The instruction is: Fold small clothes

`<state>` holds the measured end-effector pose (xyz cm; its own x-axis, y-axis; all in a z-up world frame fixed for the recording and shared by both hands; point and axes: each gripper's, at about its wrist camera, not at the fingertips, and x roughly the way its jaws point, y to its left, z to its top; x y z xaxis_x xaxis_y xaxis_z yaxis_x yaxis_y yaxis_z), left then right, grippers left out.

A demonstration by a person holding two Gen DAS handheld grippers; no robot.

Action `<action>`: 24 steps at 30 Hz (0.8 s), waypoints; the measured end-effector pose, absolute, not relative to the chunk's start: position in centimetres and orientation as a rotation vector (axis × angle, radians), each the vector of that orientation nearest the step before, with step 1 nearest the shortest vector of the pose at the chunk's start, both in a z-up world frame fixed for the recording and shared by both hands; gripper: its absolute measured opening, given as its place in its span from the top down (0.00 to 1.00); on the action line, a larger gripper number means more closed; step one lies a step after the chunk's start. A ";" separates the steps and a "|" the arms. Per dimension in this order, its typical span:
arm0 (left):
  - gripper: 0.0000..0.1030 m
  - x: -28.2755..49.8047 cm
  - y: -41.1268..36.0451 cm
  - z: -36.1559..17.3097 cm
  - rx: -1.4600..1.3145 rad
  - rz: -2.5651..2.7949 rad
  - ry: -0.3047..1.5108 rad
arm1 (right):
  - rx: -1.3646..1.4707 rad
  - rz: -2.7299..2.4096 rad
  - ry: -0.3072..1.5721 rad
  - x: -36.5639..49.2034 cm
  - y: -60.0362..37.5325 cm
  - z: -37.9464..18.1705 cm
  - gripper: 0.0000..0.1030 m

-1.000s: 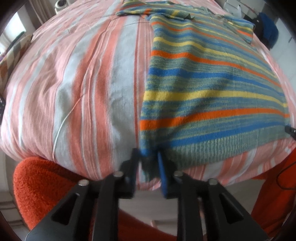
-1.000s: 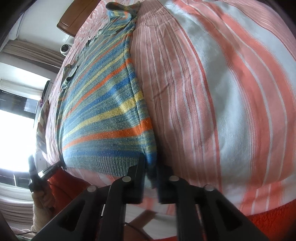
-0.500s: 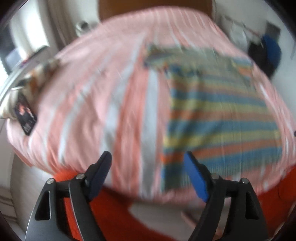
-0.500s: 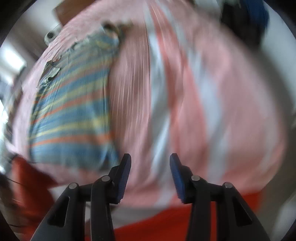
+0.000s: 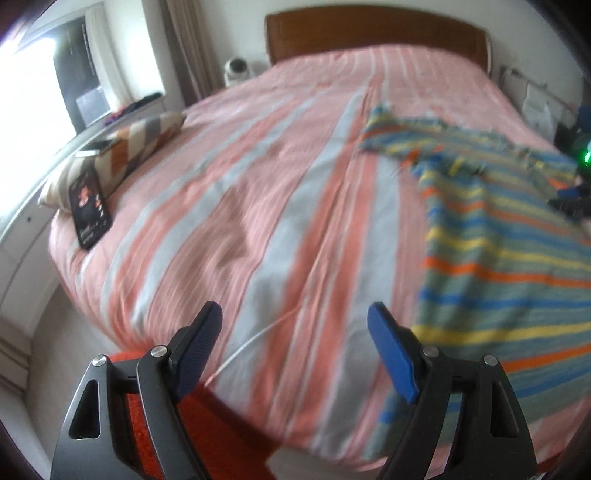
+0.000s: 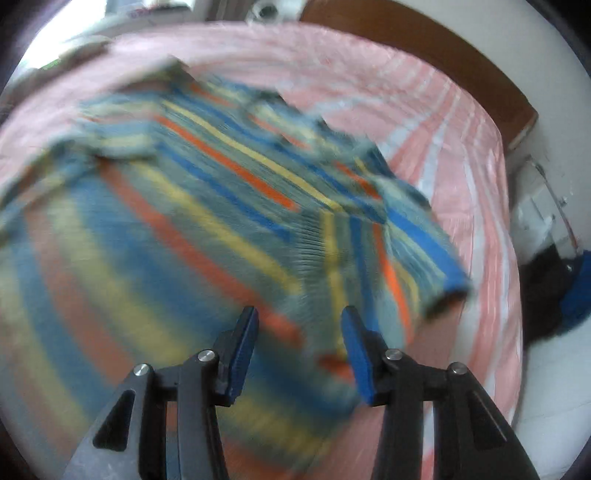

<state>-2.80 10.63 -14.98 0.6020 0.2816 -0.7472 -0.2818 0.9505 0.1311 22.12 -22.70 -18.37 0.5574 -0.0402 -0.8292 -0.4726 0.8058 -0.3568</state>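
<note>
A small knitted sweater (image 5: 509, 266) with blue, yellow, orange and grey-green stripes lies spread flat on the bed, at the right of the left wrist view. My left gripper (image 5: 295, 328) hovers above the striped bedcover to the left of the sweater's hem, open wide, nothing between its blue pads. In the blurred right wrist view the sweater (image 6: 192, 206) fills most of the picture, one short sleeve (image 6: 417, 236) sticking out to the right. My right gripper (image 6: 299, 332) stands over the sweater's body beside that sleeve, open, holding nothing.
The bed (image 5: 258, 192) wears a pink, orange and grey striped cover, with a brown wooden headboard (image 5: 373, 33) behind. A patterned cushion (image 5: 122, 147), a phone and a dark booklet (image 5: 90, 206) lie at its left edge. Orange fabric (image 5: 155, 410) shows below the near edge. Dark items (image 6: 557, 288) sit on the floor at right.
Both grippers let go of the sweater's hem corners and opened. The left one lifted and drew back to the left. The right one swung over the sweater toward its sleeve.
</note>
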 end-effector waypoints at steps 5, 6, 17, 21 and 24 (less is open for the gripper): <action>0.20 -2.2 11.5 -15.1 -0.046 0.303 0.875 | -0.212 0.191 0.921 24.6 -30.8 -14.3 0.96; 0.20 -2.2 11.4 -15.3 -0.046 0.303 0.880 | -0.143 0.149 0.898 24.4 -33.2 -13.1 0.96; 0.20 -1.8 11.2 -16.1 -0.064 0.321 0.900 | 0.616 -0.191 0.868 17.2 -57.1 -13.2 0.96; 0.20 -1.6 11.2 -16.6 -0.048 0.333 0.916 | 0.634 -0.249 0.880 16.1 -57.2 -15.5 0.96; 0.20 -1.4 11.3 -16.9 -0.044 0.340 0.927 | 0.672 -0.290 0.890 15.3 -57.7 -17.2 0.96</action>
<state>-1.44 11.26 -16.90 0.5506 0.2688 -0.7903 -0.3065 0.9457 0.1081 15.34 -57.75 -17.21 0.6085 0.0370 -0.7927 0.4976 0.7603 0.4175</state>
